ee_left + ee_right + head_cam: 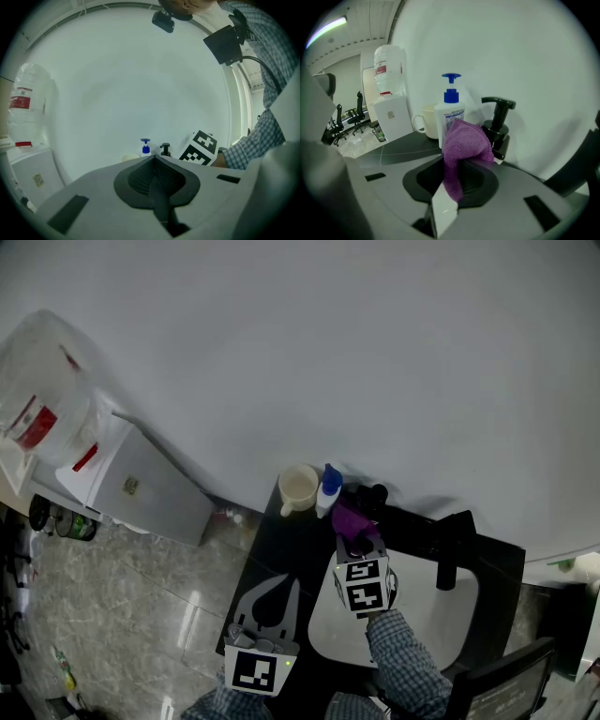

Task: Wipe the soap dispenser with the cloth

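A black pump soap dispenser (498, 125) (374, 496) stands at the back of the dark counter (272, 549), against the wall. Beside it on the left is a white pump bottle with a blue top (450, 112) (329, 486). My right gripper (457, 176) (357, 542) is shut on a purple cloth (464, 145) (350, 519). The bunched cloth sits just in front of the black dispenser's base, and whether it touches is unclear. My left gripper (153, 164) (278, 594) is shut and holds nothing, low at the counter's front left, away from the bottles.
A cream mug (298, 488) (425, 121) stands left of the white bottle. A white sink (441, 615) with a black faucet (454, 554) lies to the right. A water cooler (56, 418) with a white cabinet stands at the far left, over a marble floor.
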`<control>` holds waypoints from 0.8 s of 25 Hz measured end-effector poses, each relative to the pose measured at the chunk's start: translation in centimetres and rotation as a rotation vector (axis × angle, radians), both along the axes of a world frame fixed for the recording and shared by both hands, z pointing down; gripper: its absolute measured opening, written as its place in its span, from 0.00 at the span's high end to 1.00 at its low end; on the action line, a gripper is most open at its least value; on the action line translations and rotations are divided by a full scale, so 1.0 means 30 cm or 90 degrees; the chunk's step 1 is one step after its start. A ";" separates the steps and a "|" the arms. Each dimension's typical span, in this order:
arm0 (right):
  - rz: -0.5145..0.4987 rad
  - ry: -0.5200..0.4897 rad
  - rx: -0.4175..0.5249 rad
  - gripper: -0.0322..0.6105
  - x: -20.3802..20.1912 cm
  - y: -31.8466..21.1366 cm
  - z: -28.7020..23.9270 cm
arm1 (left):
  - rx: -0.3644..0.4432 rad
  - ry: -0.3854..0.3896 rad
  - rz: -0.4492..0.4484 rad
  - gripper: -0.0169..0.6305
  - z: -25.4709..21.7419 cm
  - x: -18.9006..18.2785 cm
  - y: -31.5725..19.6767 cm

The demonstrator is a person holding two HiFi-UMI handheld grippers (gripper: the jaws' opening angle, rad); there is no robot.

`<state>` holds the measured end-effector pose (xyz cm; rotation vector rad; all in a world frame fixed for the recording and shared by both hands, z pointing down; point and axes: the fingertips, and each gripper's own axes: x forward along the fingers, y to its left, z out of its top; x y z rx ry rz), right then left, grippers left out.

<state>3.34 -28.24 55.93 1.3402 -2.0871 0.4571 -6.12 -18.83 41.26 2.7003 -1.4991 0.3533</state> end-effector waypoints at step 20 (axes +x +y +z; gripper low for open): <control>0.086 -0.062 0.065 0.83 0.190 -0.080 -0.228 | 0.028 -0.007 0.050 0.97 -0.064 0.121 -0.020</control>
